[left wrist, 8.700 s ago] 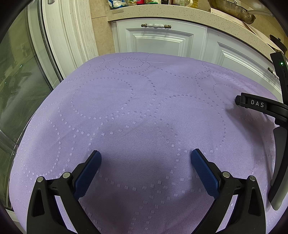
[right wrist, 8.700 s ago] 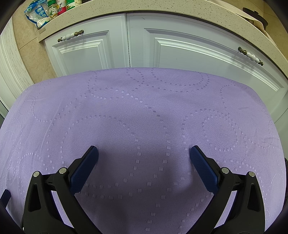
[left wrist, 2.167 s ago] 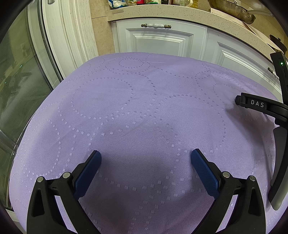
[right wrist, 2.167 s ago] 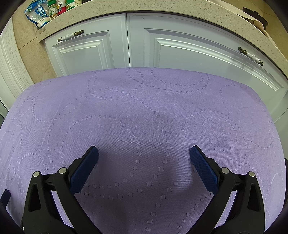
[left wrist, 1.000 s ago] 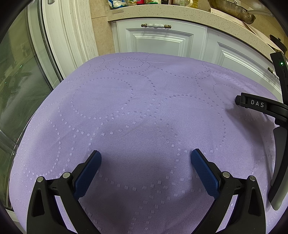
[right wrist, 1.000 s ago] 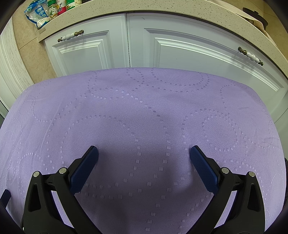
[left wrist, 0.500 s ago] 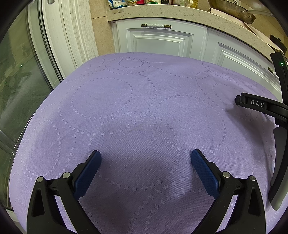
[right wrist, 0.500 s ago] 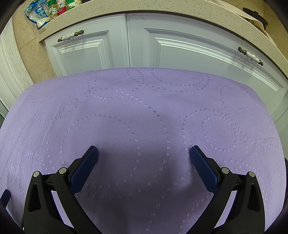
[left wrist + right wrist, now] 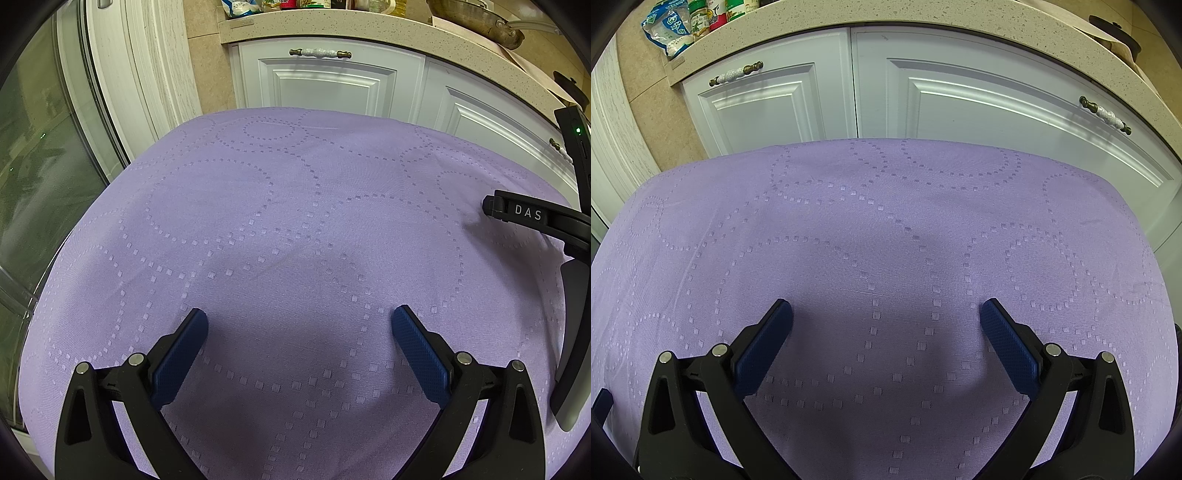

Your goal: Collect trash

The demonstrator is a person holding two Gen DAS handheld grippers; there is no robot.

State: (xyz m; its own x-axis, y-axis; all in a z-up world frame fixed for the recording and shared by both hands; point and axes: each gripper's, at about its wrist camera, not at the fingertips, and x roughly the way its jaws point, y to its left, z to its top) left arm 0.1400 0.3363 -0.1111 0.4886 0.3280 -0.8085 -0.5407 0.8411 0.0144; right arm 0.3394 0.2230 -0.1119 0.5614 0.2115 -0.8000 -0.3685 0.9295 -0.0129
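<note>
My left gripper point(image 9: 299, 317) is open and empty, low over a purple tablecloth point(image 9: 295, 206) with dotted circle patterns. My right gripper point(image 9: 884, 308) is also open and empty over the same cloth point(image 9: 886, 221). No trash shows on the cloth in either view. The black body of the right gripper, marked DAS point(image 9: 532, 216), shows at the right edge of the left wrist view.
White kitchen cabinets point(image 9: 923, 96) with a speckled counter point(image 9: 923, 14) stand just beyond the table's far edge. Spice jars and a bag point(image 9: 670, 29) sit on the counter at left, a pan point(image 9: 480, 22) at right. A glass door point(image 9: 37, 147) is at the left.
</note>
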